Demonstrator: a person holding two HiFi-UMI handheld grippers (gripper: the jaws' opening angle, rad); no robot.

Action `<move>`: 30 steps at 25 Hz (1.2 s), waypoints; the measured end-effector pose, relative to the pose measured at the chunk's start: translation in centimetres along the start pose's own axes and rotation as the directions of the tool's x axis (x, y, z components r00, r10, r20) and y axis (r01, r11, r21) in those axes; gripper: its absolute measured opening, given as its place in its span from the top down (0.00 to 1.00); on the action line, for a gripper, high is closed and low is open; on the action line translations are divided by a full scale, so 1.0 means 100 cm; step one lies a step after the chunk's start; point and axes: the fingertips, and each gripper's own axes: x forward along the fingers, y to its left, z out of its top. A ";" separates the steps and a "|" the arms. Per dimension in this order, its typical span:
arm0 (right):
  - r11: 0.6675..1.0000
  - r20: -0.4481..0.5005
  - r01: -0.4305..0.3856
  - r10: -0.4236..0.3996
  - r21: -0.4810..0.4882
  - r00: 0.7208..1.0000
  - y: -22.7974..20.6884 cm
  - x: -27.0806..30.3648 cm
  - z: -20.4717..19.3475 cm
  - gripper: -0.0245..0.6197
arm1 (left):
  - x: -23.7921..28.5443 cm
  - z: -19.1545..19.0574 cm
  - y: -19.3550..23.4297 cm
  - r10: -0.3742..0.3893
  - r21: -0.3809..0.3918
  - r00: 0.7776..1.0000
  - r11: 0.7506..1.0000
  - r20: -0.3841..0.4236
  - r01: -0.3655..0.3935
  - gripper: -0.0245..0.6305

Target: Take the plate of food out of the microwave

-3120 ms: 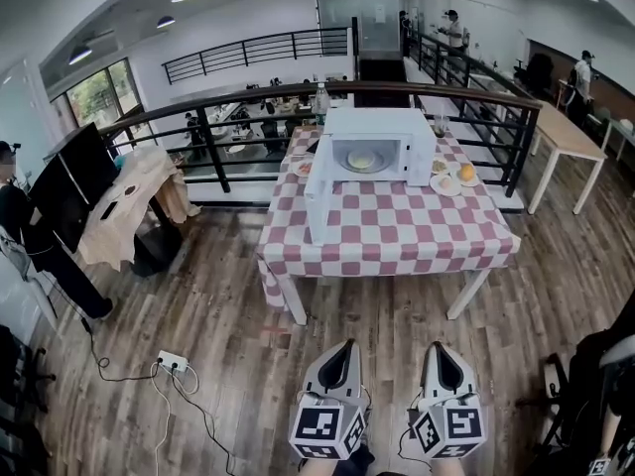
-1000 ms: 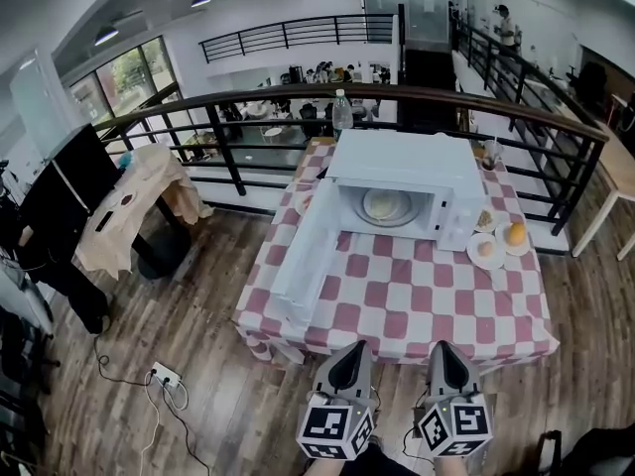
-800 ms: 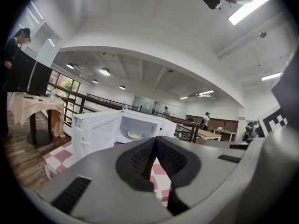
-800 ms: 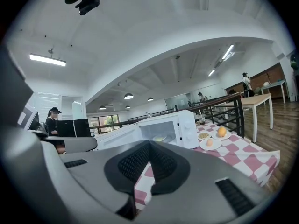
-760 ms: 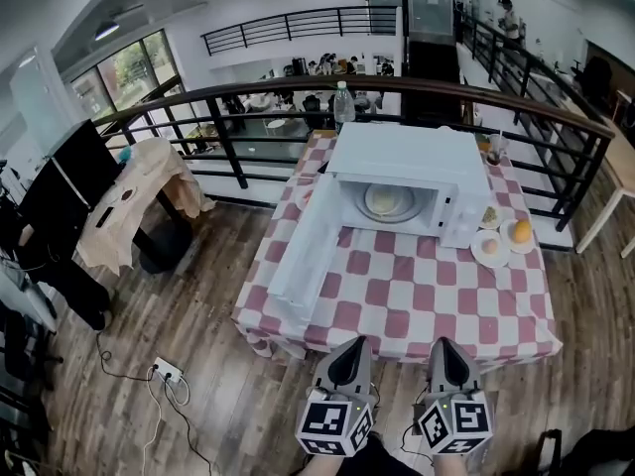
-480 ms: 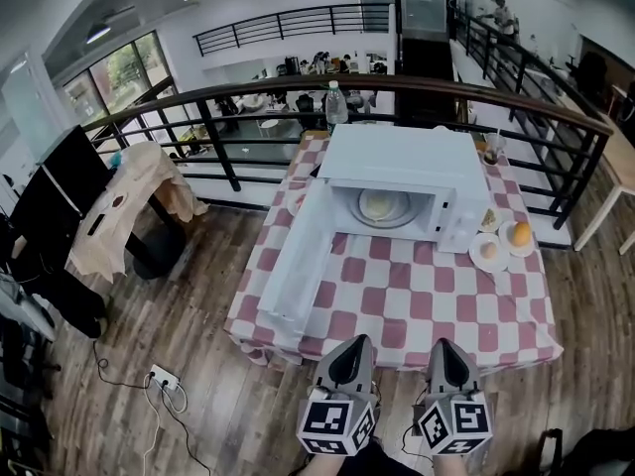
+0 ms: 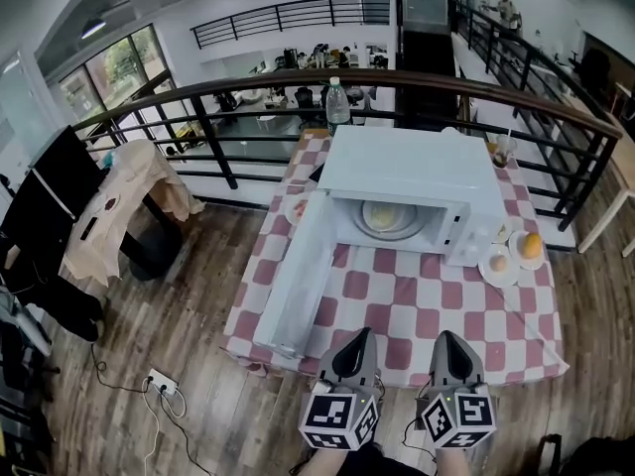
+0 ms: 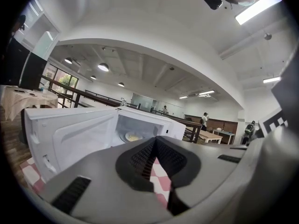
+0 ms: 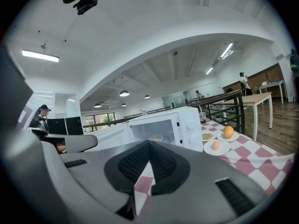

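Plate of food [image 7: 382,216] inside microwave [image 7: 417,172] cavity, upper centre of head view. Lies flat; round, so no long axis. Food pale yellow, kind hard to tell at this range.

Left gripper [image 7: 359,337] and right gripper [image 7: 445,338] at bottom centre, side by side. Both with jaws together, nothing between, touching nothing. Tips aimed up-frame over near edge of checked table [image 7: 417,305], well apart from plate.

Microwave door [image 7: 298,276] swung open toward frame left; cavity mouth faces grippers.

Right of microwave: small plates with egg [image 7: 498,264] and orange [image 7: 532,245]. Bottle [image 7: 338,105] behind microwave, by railing [image 7: 248,82].
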 end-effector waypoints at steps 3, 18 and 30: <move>1.000 -0.010 0.005 -0.005 0.008 1.000 -0.001 0.017 0.003 0.97 | 0.016 0.004 0.008 -0.005 -0.012 1.000 1.000 -0.003 0.005 0.94; 1.000 -0.040 0.024 -0.024 0.012 0.999 -0.001 0.114 0.017 0.97 | 0.102 0.021 0.054 -0.027 -0.043 0.999 0.999 -0.037 0.026 0.94; 0.996 -0.098 0.060 -0.054 0.059 0.994 -0.004 0.179 0.004 0.97 | 0.158 0.014 0.077 -0.062 -0.055 0.995 0.997 -0.084 0.057 0.94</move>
